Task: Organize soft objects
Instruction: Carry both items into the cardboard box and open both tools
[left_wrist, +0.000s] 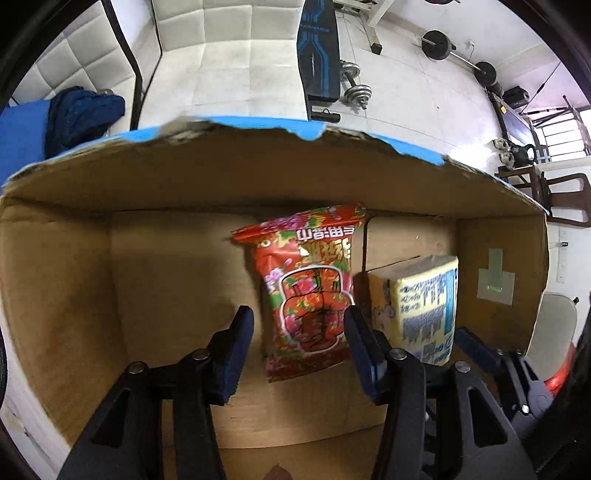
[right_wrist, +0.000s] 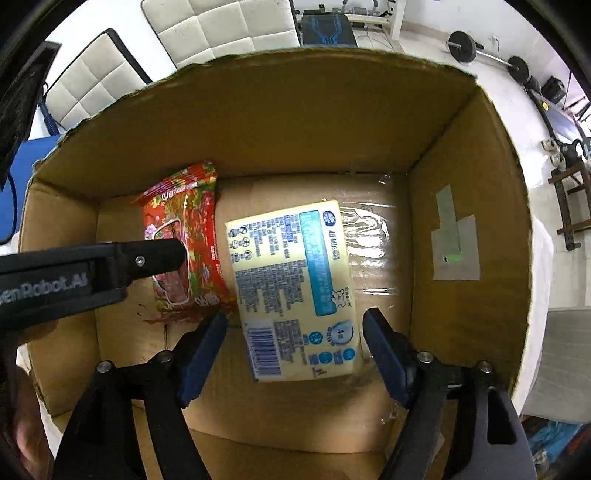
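A cardboard box holds two soft packs. A red flowery snack bag lies on the box floor with its far end against the back wall. A yellow tissue pack lies to its right. My left gripper is open, its fingers either side of the red bag, not pressing it. It also shows in the right wrist view, over the bag. My right gripper is open, its fingers either side of the tissue pack's near end.
The box's right wall carries a grey tape patch. Beyond the box are white cushions, a blue cloth, a weight bench, barbells and dark wooden furniture.
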